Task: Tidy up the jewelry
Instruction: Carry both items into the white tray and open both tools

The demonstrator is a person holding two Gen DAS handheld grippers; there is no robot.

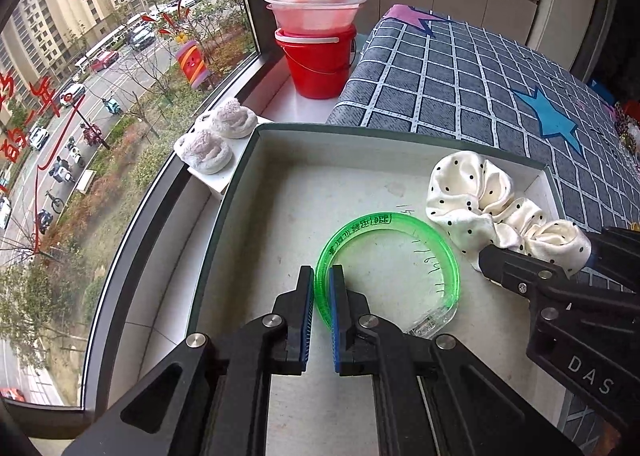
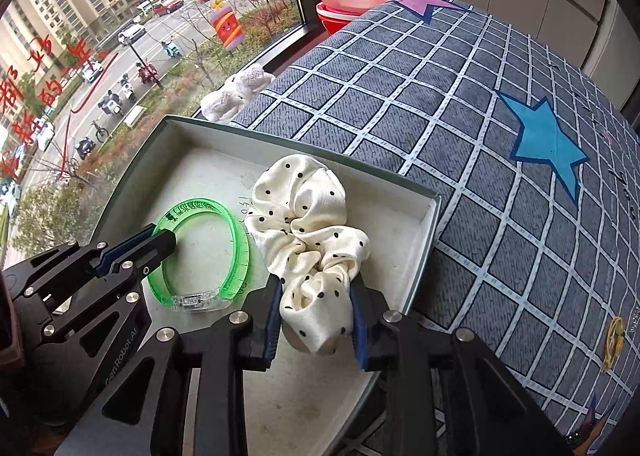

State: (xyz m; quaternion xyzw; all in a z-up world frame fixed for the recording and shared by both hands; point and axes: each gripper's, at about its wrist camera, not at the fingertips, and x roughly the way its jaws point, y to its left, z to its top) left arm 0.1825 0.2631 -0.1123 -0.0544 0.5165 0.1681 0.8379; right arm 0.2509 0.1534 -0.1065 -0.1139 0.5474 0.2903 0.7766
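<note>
Bedside box (image 1: 256, 160), green bracelet (image 1: 400, 228), dotted scrunchie (image 1: 472, 192) inside

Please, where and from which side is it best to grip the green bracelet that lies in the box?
Grip the plain band of the green bracelet on its left arc, away from the clear clasp, coming from above with one finger inside the ring and one outside. It lies flat in the box, and the left gripper already straddles it there.

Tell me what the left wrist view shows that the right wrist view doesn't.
Only the left wrist view shows the whole red bucket and the left gripper straddling the green bracelet. Only the right wrist view shows the right gripper closed on the polka-dot scrunchie, plus a yellow charm on the checked cloth. Both show the white box.
</note>
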